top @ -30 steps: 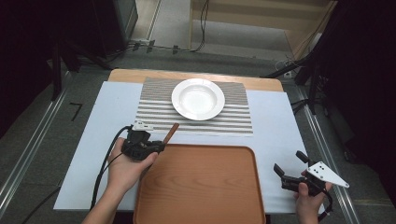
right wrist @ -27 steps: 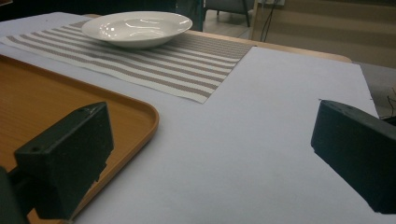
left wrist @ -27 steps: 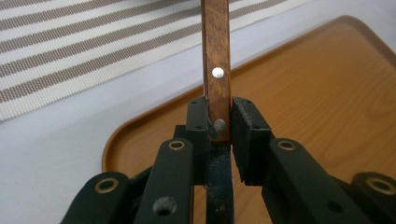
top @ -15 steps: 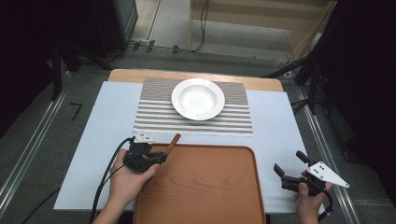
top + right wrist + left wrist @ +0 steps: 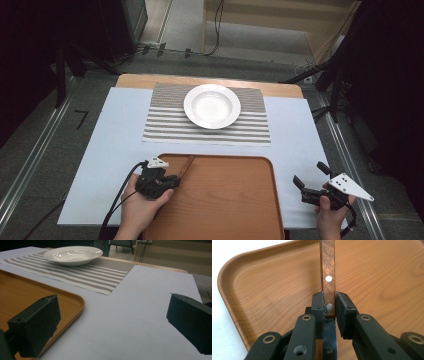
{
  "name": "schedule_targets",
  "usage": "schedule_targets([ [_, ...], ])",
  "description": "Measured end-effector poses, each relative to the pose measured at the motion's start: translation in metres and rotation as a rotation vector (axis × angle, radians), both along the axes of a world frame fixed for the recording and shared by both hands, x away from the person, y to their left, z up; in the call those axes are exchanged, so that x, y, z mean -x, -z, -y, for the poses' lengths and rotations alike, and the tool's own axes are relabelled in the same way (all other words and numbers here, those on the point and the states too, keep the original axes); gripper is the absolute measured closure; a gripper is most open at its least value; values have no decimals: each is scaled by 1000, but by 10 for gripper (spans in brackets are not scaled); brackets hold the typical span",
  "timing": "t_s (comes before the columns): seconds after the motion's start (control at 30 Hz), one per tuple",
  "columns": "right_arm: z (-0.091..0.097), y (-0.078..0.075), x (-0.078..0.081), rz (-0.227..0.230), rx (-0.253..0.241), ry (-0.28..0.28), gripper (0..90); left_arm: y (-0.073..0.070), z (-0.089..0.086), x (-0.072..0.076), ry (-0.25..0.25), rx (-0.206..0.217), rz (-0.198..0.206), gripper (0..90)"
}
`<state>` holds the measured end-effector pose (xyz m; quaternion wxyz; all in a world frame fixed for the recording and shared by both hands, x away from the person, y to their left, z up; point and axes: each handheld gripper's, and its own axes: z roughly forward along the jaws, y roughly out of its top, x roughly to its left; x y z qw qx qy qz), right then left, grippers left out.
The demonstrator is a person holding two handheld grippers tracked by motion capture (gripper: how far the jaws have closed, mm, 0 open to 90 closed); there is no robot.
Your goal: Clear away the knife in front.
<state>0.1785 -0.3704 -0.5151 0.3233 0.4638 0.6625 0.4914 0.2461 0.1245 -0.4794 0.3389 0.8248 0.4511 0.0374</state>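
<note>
My left gripper [image 5: 171, 178] is shut on a wooden-handled utensil [image 5: 187, 164], with a hand around the gripper body. It sits at the far left corner of the brown wooden tray [image 5: 225, 205]. In the left gripper view the riveted handle [image 5: 327, 265] points away over the tray [image 5: 262, 290], and dark metal shows between the jaws lower down. My right gripper [image 5: 310, 174] is held by the tray's right edge, over the white sheet; it stands open [image 5: 112, 315] with nothing between its jaws.
A white deep plate [image 5: 212, 106] rests on a striped placemat [image 5: 165, 125] at the back of the table, also seen as the plate [image 5: 73, 255] ahead of the right gripper. A white sheet [image 5: 110, 145] covers the table. Cables trail toward the person.
My left gripper has moved toward the person with the utensil, from the placemat's near edge to over the tray's far left corner. The right gripper has stayed still.
</note>
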Motion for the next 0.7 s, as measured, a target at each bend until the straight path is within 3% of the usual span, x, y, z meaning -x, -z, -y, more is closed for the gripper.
schedule_targets([
  [0.47,0,0,0,-2,6,1,0,8,-2,9,-10,-31,0,770],
  [0.7,-1,0,0,-1,12,1,0,10,-5,9,-18,-21,12,736],
])
